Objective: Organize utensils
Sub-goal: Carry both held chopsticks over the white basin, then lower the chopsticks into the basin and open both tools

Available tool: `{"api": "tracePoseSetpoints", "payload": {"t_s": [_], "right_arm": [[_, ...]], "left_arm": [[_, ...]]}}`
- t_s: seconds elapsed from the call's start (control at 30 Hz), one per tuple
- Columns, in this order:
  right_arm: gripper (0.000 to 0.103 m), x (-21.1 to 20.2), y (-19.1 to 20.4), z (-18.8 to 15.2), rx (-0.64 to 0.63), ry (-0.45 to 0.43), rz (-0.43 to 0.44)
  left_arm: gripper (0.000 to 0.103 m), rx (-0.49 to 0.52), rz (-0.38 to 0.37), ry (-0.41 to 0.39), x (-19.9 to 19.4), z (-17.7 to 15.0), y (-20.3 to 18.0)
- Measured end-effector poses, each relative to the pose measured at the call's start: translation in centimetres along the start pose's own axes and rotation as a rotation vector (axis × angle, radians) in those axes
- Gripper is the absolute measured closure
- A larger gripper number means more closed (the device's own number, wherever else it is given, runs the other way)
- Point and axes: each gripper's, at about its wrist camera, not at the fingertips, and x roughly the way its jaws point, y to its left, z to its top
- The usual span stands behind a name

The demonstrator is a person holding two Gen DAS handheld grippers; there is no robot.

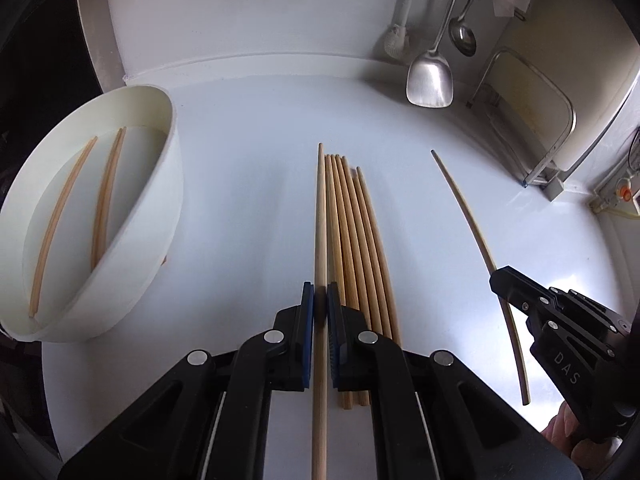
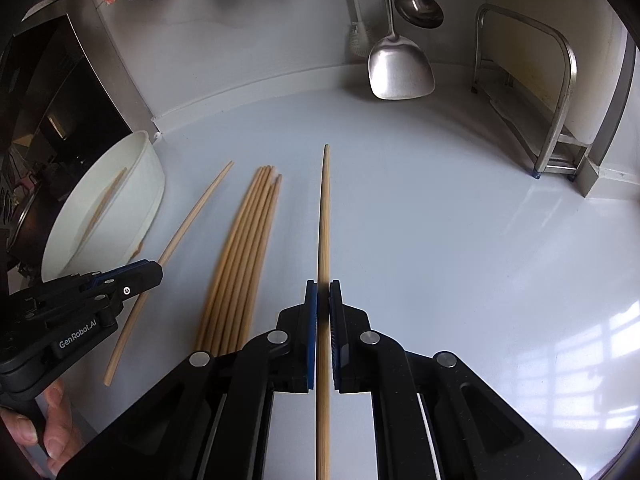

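**One chopstick clamped in each gripper above the white counter**

Left gripper [image 1: 321,300] clenched on a single chopstick [image 1: 320,216], blue pads pinching the shaft partway along, tip pointing away toward the back wall, butt end running back under the camera. In the right wrist view, same chopstick [image 2: 188,224] seen slanting, crossed by the left gripper [image 2: 154,270], with part of a hand [image 2: 52,420] wrapped around the handle below.

Right gripper [image 2: 323,300] likewise clamped on its own chopstick [image 2: 324,216], held straight ahead along the fingers. From the left wrist view, that stick [image 1: 468,216] curving with the lens and passing through the right gripper [image 1: 496,280] at lower right.

Between the two held sticks, a bundle of chopsticks [image 1: 356,240] lying flat on the counter [image 1: 248,184], side by side and roughly parallel, tips fanned slightly at the far end; also visible in the right view [image 2: 248,248].

At left, a white bowl [image 1: 160,216] resting on the counter, with more chopsticks [image 1: 104,184] lying in it; exact count hard to tell.

Against the back wall, a metal spatula [image 1: 430,80] and a ladle [image 1: 462,36] hanging, a white brush [image 1: 396,40] beside them, and a steel rack [image 2: 560,92] standing at the far right.
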Motion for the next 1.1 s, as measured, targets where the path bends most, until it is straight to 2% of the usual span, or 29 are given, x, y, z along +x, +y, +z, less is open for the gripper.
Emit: {"api": "tracePoseSetpoints", "payload": {"t_s": [0.17,0.27,0.47,0.63,0.8,0.9,1.1], "right_arm": [[0.097,-2.1,2.4,1.8,-0.052,-0.026,0.024],[0.097,-2.7,4.7,3.2,-0.070,-0.033,0.056],[0.097,-1.6,12.3,5.9,-0.136,-0.051,0.113],[0.097,1.6,20.3,7.9,-0.188,-0.028,0.167],[0.097,6.6,26.5,8.9,-0.199,0.043,0.178],[0.097,9.4,28.6,8.9,-0.193,0.103,0.160],[0.097,12.9,29.7,9.1,-0.156,0.180,0.107]], "left_arm": [[0.096,-0.037,0.003,-0.063,-4.2,1.2,1.8],[0.096,-0.063,0.024,-0.087,-5.9,2.3,4.1],[0.096,-0.121,0.101,-0.116,-7.3,3.9,12.4],[0.096,-0.149,0.156,-0.090,-6.3,5.1,19.9],[0.096,-0.142,0.159,-0.026,-3.5,6.0,24.8],[0.096,-0.136,0.148,0.016,-1.9,6.5,26.7],[0.095,-0.115,0.114,0.069,0.6,7.2,28.5]]}}
